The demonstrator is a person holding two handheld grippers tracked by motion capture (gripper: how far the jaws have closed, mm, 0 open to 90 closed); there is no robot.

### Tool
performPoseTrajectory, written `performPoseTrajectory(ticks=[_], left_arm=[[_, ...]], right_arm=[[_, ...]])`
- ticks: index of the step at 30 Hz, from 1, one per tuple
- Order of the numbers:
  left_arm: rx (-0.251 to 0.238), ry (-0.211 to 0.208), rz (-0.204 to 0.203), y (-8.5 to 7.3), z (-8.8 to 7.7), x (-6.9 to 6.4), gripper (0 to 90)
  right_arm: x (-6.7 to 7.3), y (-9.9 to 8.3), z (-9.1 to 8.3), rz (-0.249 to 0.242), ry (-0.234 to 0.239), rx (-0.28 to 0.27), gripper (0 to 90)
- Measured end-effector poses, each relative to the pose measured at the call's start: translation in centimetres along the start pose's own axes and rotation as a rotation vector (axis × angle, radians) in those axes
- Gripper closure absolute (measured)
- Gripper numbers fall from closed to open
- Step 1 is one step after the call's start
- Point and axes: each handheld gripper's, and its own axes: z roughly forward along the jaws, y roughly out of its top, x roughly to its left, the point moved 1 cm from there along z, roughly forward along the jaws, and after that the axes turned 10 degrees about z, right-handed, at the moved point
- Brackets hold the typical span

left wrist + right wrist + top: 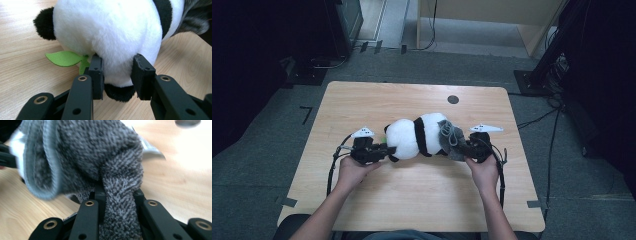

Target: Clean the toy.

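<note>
Both jaws of the right gripper [117,195] clamp grey cloth [100,157]; at nine o'clock, the left gripper [117,75] apparently pinches the panda [110,32].

1. A light wooden table [412,190] with rounded corners stands on a grey carpeted floor [257,160].
2. A small dark round disc [453,99] sits in the tabletop near its far edge, right of centre.
3. A black-and-white plush panda [417,135] lies on its side across the middle of the table.
4. A green felt leaf [65,58] lies flat on the wood just beside the panda.
5. A grey fuzzy cloth [451,136] rests against the panda's right end.
</note>
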Motion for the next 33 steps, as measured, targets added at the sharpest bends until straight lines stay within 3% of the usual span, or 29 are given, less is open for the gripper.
performPoseTrajectory(ticks=[5, 15, 26, 33], left_arm=[[0.001, 0.004, -0.008, 0.0, 0.0, 0.1, 65.2], [0.004, 0.001, -0.010, -0.1, -0.1, 0.3, 65.2], [0.009, -0.001, -0.014, -0.1, -0.2, 0.4, 65.3], [0.008, -0.003, -0.015, -0.1, -0.2, 0.5, 65.3]], right_arm=[[-1.2, -0.7, 1.4, 0.042, -0.011, 0.061, 76.3], [-2.2, -1.3, 2.7, 0.066, -0.036, 0.139, 76.3], [-2.8, -1.1, 2.4, 0.066, -0.061, 0.155, 76.0], [-3.0, -0.6, 1.0, 0.072, -0.067, 0.105, 76.0]])
